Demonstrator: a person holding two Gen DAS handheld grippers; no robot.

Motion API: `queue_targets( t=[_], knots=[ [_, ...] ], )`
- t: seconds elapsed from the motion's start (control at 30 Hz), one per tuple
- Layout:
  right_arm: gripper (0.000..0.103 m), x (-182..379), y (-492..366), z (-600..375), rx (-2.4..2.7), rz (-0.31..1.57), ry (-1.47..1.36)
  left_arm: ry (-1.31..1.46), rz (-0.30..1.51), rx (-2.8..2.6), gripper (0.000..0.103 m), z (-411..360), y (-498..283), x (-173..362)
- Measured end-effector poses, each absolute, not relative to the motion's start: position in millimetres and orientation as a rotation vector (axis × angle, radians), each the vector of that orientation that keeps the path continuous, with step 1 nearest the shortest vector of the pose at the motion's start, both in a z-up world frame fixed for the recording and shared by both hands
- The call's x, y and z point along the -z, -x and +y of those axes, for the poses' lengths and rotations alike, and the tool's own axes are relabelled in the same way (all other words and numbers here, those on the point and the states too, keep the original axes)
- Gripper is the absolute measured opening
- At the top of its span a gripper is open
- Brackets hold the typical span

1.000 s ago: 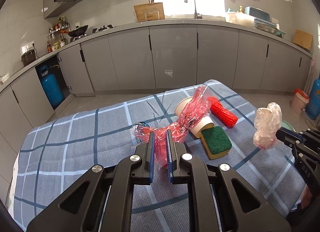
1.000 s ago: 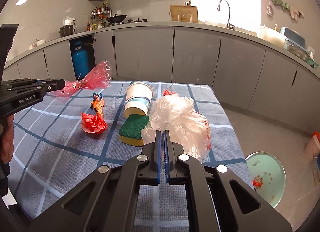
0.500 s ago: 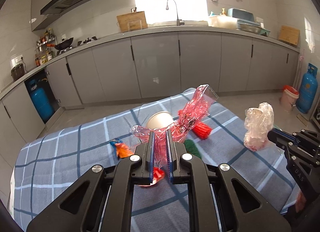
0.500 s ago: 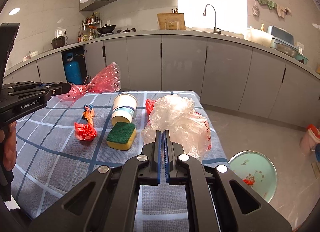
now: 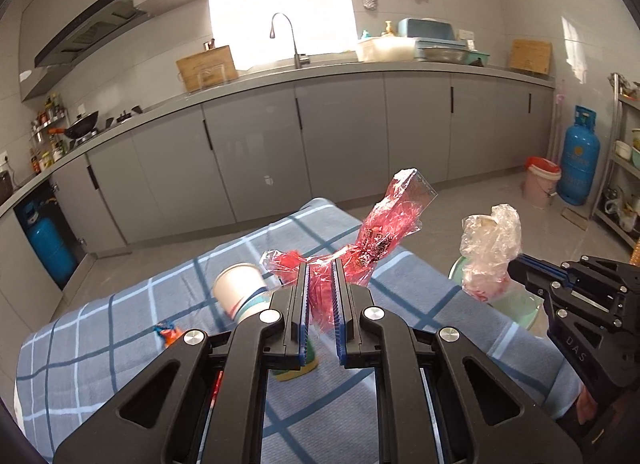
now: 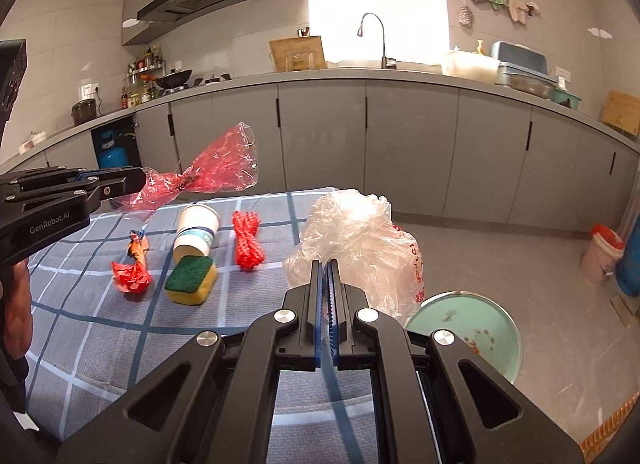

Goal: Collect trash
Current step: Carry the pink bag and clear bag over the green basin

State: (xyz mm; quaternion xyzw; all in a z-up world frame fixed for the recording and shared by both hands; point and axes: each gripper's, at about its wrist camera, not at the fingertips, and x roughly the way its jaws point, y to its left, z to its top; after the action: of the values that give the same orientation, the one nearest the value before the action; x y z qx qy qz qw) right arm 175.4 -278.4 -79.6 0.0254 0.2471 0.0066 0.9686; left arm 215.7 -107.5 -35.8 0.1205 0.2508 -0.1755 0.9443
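Note:
My left gripper (image 5: 320, 268) is shut on a red plastic wrapper (image 5: 384, 232) and holds it in the air above the table; the wrapper also shows in the right wrist view (image 6: 208, 180). My right gripper (image 6: 327, 266) is shut on a clear plastic bag (image 6: 360, 240), held past the table's right edge above a green bin (image 6: 464, 332); the bag also shows in the left wrist view (image 5: 490, 248). On the checked cloth (image 6: 100, 328) lie a paper cup (image 6: 196, 228), a red net (image 6: 248, 244), a red and orange wrapper (image 6: 132, 268) and a sponge (image 6: 190, 278).
The green bin stands on the floor at the table's right end. A red-lidded bucket (image 6: 602, 252) and a blue gas cylinder (image 5: 576, 160) stand further right. Grey kitchen cabinets (image 6: 400, 144) run behind the table.
Both grippers have risen and swung right with their loads. The clear bag now hangs over the floor near the green bin. The red wrapper is higher above the table.

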Motion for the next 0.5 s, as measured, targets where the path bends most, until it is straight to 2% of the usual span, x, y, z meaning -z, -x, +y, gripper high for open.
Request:
queue_targets(
  t=[0.5],
  knots=[
    [0.005, 83.3, -167.8, -338.4, 0.099, 0.49, -0.11, -0.316, 0.518, 0.446, 0.012, -174.3, -230.4, 49.2]
  ],
)
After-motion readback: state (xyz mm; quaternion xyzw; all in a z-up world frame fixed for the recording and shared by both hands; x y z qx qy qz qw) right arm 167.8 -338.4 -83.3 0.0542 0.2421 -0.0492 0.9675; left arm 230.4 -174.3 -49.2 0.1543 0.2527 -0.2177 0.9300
